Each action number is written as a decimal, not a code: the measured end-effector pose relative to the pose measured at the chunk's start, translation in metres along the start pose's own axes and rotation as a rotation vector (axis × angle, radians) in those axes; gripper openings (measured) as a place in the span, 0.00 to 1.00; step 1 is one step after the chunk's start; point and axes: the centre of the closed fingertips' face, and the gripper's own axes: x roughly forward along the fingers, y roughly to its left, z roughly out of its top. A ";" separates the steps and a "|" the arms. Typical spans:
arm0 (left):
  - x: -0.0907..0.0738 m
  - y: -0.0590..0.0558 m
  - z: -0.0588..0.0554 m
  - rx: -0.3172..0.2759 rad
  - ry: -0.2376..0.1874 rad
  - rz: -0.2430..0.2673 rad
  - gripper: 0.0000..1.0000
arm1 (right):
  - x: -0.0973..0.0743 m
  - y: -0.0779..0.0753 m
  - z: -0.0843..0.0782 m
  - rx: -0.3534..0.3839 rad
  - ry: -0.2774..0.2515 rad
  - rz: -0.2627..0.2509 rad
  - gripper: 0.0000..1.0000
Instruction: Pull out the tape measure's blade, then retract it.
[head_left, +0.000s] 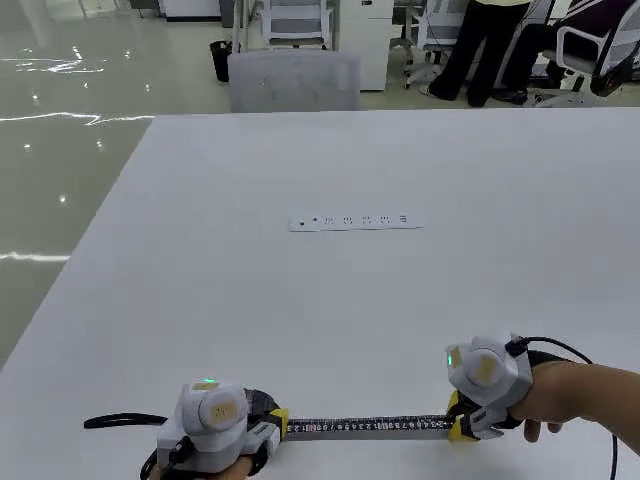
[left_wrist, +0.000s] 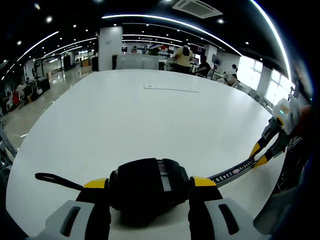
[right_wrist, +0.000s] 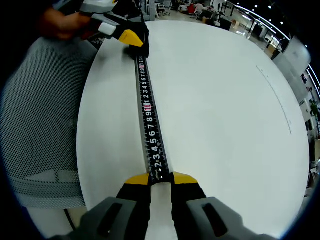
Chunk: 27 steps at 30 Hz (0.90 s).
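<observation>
My left gripper (left_wrist: 150, 183) is shut on the black tape measure case (left_wrist: 149, 186), which rests on the white table near its front edge, a black wrist strap (left_wrist: 56, 180) trailing to the left. From the case the dark blade (head_left: 365, 427) with white numbers runs across the table to my right gripper (right_wrist: 160, 178), whose yellow-tipped jaws are shut on the blade's end (right_wrist: 157, 172). In the head view the left gripper (head_left: 272, 426) and case (head_left: 262, 408) sit at the lower left and the right gripper (head_left: 458, 425) at the lower right, with the blade stretched between them.
A white power strip (head_left: 355, 221) lies mid-table, well beyond the grippers. A grey chair back (head_left: 293, 81) stands at the table's far edge. People stand near desks at the back right (head_left: 487, 45). Shiny floor lies to the left of the table.
</observation>
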 end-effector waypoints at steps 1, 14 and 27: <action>0.000 0.000 0.000 0.000 -0.002 -0.003 0.59 | 0.000 0.000 0.000 -0.008 -0.001 0.000 0.13; -0.001 0.002 0.000 -0.036 0.005 -0.049 0.59 | 0.000 0.001 0.000 0.030 -0.049 0.011 0.13; -0.002 0.001 0.000 -0.032 0.013 -0.070 0.58 | 0.000 -0.001 0.001 0.040 -0.060 0.021 0.14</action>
